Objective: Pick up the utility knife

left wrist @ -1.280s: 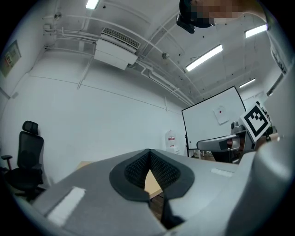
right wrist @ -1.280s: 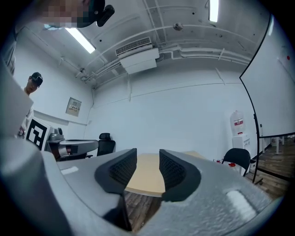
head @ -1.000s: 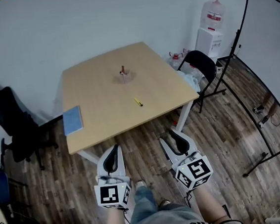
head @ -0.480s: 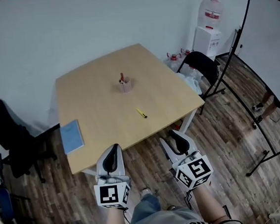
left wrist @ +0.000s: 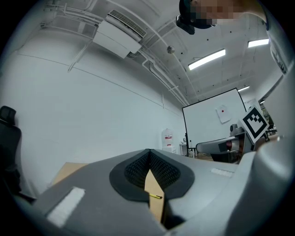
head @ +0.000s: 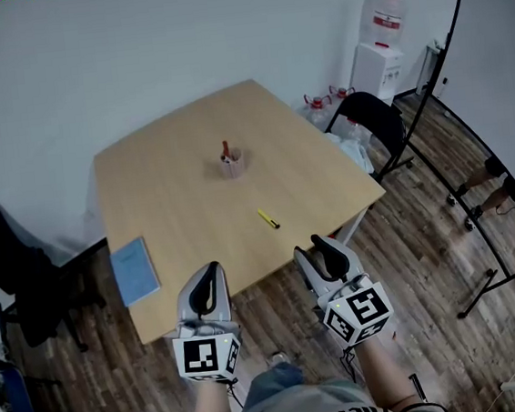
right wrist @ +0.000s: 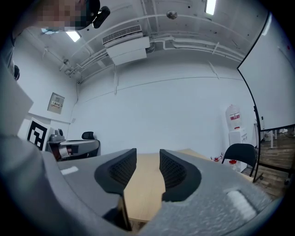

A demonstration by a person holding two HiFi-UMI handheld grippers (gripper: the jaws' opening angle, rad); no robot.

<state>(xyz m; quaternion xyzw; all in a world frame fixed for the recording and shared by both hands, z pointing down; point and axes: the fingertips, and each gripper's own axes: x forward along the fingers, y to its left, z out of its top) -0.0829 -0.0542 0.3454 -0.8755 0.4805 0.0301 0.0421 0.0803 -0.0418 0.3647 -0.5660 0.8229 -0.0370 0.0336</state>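
The utility knife, yellow with a dark tip, lies on the wooden table toward its near right side. Both grippers are held level in front of the person at the table's near edge, short of the knife. My left gripper is shut with its pads meeting at the tips and nothing between them. In the left gripper view the knife shows small through the slit under the closed tips. My right gripper is open and empty; in the right gripper view only tabletop shows between its pads.
A pink cup with a red pen stands mid-table and a blue notebook lies near the left front corner. A black folding chair, a water dispenser and a whiteboard frame are to the right. A black office chair is left.
The person has walked toward the table: it has drawn nearer, and both grippers have gone from over the floor to its near edge. Neither gripper's jaws have changed.
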